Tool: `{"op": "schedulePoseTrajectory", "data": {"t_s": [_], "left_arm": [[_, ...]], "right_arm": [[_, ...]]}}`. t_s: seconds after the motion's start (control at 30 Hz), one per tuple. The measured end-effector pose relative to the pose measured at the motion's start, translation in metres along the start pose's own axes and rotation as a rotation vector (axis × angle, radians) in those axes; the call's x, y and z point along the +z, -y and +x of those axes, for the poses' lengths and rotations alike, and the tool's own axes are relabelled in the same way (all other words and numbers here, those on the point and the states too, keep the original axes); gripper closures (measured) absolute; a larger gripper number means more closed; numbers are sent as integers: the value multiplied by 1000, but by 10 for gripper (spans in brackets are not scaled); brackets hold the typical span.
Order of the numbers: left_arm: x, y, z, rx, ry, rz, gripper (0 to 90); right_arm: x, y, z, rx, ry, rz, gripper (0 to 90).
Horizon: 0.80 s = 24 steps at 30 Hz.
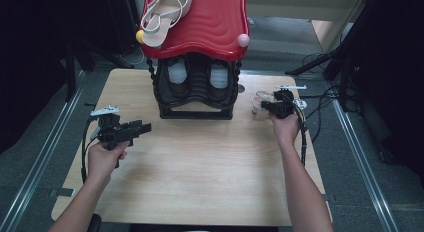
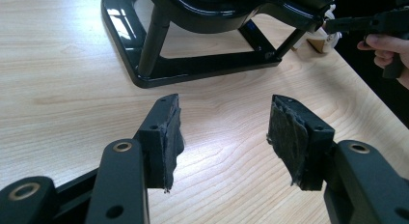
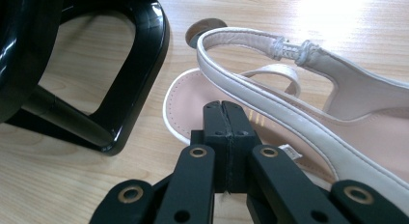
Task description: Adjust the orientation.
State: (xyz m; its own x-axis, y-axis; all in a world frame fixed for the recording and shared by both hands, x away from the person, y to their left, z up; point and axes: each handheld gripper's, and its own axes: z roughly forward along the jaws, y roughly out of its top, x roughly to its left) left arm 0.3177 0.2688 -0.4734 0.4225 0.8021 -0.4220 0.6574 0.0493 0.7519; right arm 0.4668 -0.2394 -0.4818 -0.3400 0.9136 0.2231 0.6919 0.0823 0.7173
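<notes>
- Right hand-held gripper, at the rack's three o'clock, had jaws pressed together over the pale sandal, gripping nothing.
- Left hand-held gripper hovered wide apart above the worktop.

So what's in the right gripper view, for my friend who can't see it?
The right gripper's black tongs are pressed shut just above a pale strappy sandal lying on the wooden table. It is unclear whether they pinch it. The shiny black foot of a rack stands at left.

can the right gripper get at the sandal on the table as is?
Probably yes: right gripper hovers right over the sandal, nothing between. But its jaws are pressed shut, so they must open first to take the strap.
</notes>
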Motion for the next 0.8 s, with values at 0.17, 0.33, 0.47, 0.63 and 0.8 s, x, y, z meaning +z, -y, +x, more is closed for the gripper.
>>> {"op": "schedulePoseTrajectory", "data": {"t_s": [0.17, 0.33, 0.47, 0.63, 0.8], "left_arm": [[-1, 0, 0, -12, -16, 0, 463], [-1, 0, 3, -16, -7, -2, 457], [0, 0, 1, -13, -9, 5, 457], [1, 0, 1, -9, -12, 13, 473], [1, 0, 2, -12, -11, 17, 468]], "right_arm": [[-6, 4, -1, -4, -5, 12, 900], [-13, 10, -5, 6, -21, 11, 900], [-19, 16, -7, 3, -30, 6, 900], [-25, 20, -8, -10, -17, 12, 900], [-29, 24, -11, -1, -22, 8, 900]]}}
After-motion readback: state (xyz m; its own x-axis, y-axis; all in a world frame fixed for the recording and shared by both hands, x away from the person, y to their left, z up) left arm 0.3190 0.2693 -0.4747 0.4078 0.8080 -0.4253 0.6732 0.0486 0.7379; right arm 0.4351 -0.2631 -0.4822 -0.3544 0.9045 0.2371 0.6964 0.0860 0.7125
